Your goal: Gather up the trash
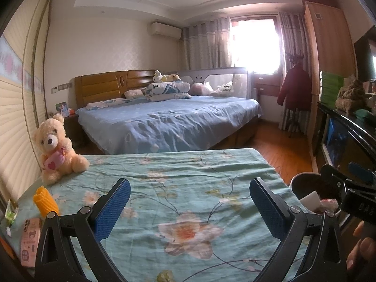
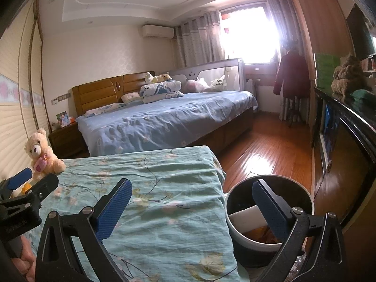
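Left hand-held gripper (image 1: 189, 208) spread wide over the floral-clothed counter (image 1: 188, 176), empty. Only here — yellow roll (image 1: 45, 201), green wrapper (image 1: 10, 212), pink phone (image 1: 29, 242) at the left edge. Right hand-held gripper (image 2: 191, 208) likewise apart; right view alone looks into the bin (image 2: 269, 211) beside the counter's right edge — white scrap inside.

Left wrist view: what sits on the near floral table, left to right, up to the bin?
Green wrapper → pink phone → yellow corrugated roll → teddy bear → bare floral cloth between the open jaws → trash bin off the right edge.
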The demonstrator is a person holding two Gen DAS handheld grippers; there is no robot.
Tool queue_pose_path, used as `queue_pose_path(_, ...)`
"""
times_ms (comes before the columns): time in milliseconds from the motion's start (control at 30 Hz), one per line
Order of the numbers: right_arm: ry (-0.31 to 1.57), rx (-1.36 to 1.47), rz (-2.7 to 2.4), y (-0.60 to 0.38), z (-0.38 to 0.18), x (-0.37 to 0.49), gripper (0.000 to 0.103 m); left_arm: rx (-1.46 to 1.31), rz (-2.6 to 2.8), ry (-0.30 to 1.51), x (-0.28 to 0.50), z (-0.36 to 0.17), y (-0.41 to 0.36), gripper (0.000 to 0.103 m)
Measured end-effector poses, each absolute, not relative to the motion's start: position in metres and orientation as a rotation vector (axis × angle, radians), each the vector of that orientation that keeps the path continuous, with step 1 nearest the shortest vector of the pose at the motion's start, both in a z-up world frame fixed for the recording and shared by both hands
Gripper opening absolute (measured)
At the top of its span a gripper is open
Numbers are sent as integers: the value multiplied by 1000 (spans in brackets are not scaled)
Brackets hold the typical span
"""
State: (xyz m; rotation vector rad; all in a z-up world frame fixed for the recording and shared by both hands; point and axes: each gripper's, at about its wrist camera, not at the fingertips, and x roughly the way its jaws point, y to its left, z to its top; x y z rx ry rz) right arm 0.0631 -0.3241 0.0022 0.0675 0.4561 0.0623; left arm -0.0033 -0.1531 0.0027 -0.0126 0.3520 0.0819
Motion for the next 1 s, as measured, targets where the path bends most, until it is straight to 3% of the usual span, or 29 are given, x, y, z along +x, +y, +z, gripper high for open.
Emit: queue_pose_path(1000, 457, 73, 62, -320, 5, 61, 103, -19, 74, 364, -3, 3, -150, 102)
